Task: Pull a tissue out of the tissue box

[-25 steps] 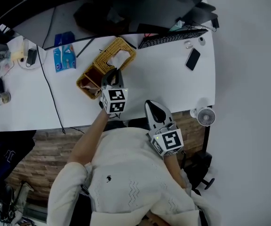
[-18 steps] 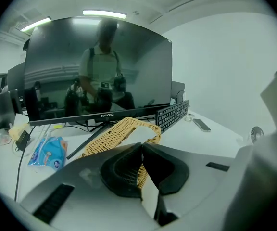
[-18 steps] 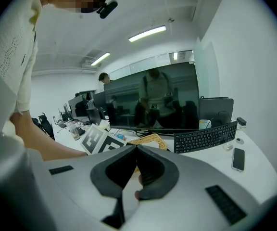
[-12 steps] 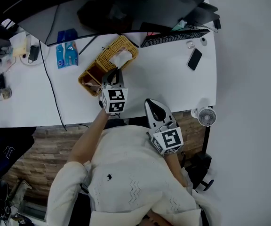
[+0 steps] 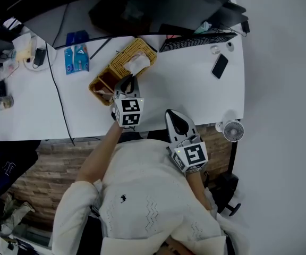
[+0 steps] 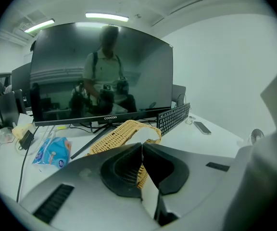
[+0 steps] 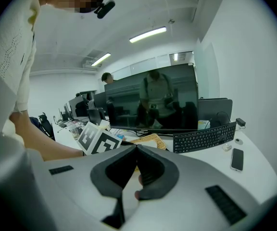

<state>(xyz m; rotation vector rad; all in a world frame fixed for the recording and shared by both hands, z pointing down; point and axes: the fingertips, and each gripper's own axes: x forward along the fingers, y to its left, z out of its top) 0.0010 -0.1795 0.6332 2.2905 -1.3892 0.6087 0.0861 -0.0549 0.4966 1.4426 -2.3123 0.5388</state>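
Note:
A woven wicker tissue box [image 5: 122,61] stands on the white desk [image 5: 195,92], with a white tissue [image 5: 137,64] poking out of its top. My left gripper [image 5: 127,81] is shut and empty, its tips just short of the box's near side. In the left gripper view the box [image 6: 117,134] and the tissue [image 6: 145,134] lie right beyond the closed jaws [image 6: 142,144]. My right gripper [image 5: 175,117] hovers at the desk's front edge, shut on nothing. In the right gripper view the box [image 7: 150,139] shows past the tips [image 7: 136,146].
A wicker tray [image 5: 102,85] adjoins the box on its left. Behind stand a large monitor [image 6: 100,76] and a black keyboard [image 5: 195,41]. A phone [image 5: 219,66] lies at the right, a blue packet [image 5: 76,59] and a black cable [image 5: 57,97] at the left. A small fan [image 5: 232,132] hangs off the front right corner.

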